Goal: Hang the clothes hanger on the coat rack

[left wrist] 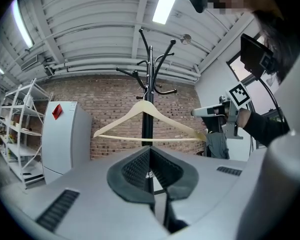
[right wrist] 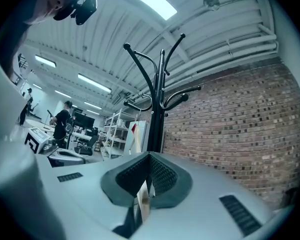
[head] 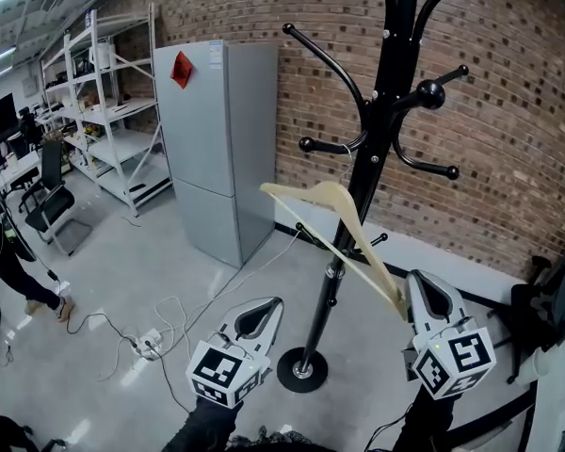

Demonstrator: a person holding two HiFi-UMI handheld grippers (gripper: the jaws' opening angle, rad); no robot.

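A black coat rack (head: 388, 111) with curved arms stands before a brick wall, its round base (head: 303, 369) on the floor. A pale wooden hanger (head: 330, 201) hangs tilted against the pole. Its wire hook is near an arm, but I cannot tell whether it rests on one. My right gripper (head: 416, 285) is shut on the hanger's lower right end, and a sliver of wood (right wrist: 142, 201) shows between the jaws of that right gripper (right wrist: 149, 156). Low and left of the pole, my left gripper (head: 271, 304) is shut and holds nothing. The left gripper (left wrist: 150, 151) faces the hanger (left wrist: 165, 118).
A grey fridge (head: 217, 149) stands left of the rack, with white shelving (head: 104, 111) beyond it. Cables and a power strip (head: 151, 345) lie on the floor near the left gripper. An office chair (head: 47, 201) and a person's legs (head: 19, 271) are far left.
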